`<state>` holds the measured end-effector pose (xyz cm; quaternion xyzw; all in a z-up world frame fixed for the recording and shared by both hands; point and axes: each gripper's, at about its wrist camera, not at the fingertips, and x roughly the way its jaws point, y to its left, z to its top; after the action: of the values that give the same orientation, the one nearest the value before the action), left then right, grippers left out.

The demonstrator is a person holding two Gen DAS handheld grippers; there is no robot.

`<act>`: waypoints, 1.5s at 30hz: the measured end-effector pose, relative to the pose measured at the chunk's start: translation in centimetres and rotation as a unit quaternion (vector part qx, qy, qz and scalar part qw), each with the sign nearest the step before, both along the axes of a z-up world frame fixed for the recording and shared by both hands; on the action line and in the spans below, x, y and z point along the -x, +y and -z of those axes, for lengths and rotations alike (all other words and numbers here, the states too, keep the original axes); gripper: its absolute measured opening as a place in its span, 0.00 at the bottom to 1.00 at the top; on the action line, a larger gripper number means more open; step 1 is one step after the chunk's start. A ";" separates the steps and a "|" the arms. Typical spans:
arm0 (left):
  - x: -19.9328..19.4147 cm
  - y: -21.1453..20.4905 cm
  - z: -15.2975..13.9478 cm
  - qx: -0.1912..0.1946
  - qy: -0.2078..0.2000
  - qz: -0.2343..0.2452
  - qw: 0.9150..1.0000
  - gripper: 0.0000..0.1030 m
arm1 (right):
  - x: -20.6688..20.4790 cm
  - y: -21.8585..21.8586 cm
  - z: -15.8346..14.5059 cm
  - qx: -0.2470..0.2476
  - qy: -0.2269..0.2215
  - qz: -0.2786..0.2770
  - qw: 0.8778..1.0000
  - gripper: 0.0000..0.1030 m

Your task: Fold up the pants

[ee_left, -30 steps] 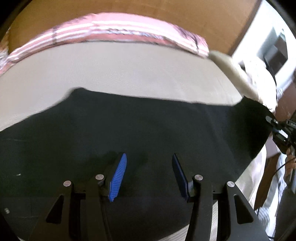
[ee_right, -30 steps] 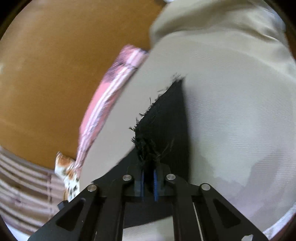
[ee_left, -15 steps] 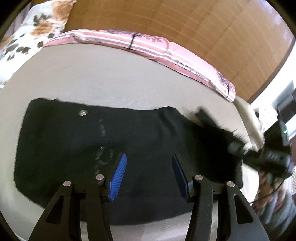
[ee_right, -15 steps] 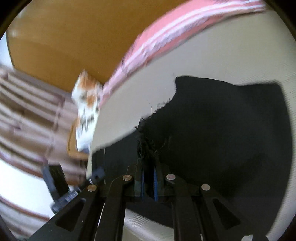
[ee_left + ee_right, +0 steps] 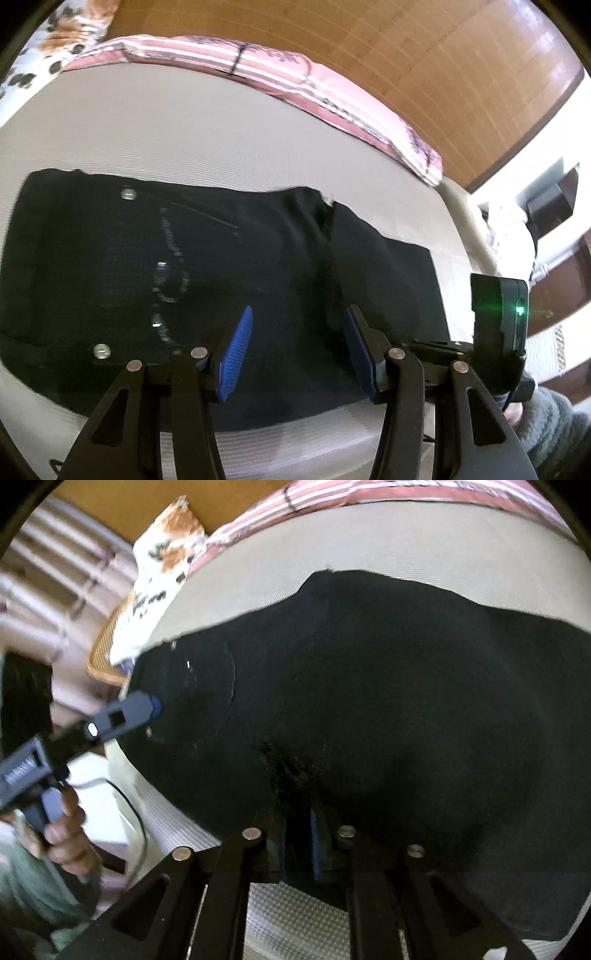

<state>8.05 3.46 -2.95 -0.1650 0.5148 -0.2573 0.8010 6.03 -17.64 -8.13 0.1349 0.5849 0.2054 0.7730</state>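
Pants point(image 5: 221, 280) now folded double — flat

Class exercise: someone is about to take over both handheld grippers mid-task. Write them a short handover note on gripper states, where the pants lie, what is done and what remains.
Left gripper: open, empty, above the near edge of the black pants.
Right gripper: jaws have just been opening; the frayed hem lies just ahead of the tips, apparently no longer pinched.
Pants: on the beige mattress, leg end folded across toward the waist.
Done: first fold laid over.
Left: release fully, smooth, probably fold once more.
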 end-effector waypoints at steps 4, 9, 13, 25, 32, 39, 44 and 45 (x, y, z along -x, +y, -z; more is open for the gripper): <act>-0.3 -0.8 0.5 0.024 0.027 0.014 0.999 0.51 | 0.4 -0.1 -1.5 -0.020 -0.010 0.008 1.000 0.34; -0.7 -1.8 1.6 0.062 0.083 0.035 0.994 0.51 | 1.6 -4.1 -3.2 -0.042 -0.031 0.079 0.995 0.44; -0.8 -3.1 3.0 0.081 0.146 0.046 0.985 0.51 | 2.2 -7.2 -3.6 -0.054 -0.036 0.124 0.990 0.43; -1.0 -4.6 6.1 0.076 0.220 0.029 0.972 0.45 | 2.6 -10.1 -2.2 -0.084 -0.020 0.171 0.981 0.44; -0.9 -5.8 6.0 0.069 0.213 0.032 0.974 0.41 | 2.7 -11.0 -1.7 -0.095 -0.015 0.184 0.978 0.44; 0.1 -6.0 6.2 0.070 0.219 0.025 0.973 0.08 | 2.8 -11.2 -1.4 -0.091 -0.010 0.191 0.977 0.44; 1.2 -5.8 4.1 0.069 0.191 0.038 0.978 0.08 | 2.8 -11.2 -1.6 -0.080 -0.009 0.190 0.978 0.44; 1.4 -5.7 4.5 0.058 0.195 0.038 0.978 0.08 | 2.8 -11.3 -1.4 -0.073 -0.006 0.191 0.979 0.44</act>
<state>6.66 -2.28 -7.47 -0.2383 0.6510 -0.2804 0.6639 3.23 -28.91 -6.70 0.2993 0.5274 0.0972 0.7892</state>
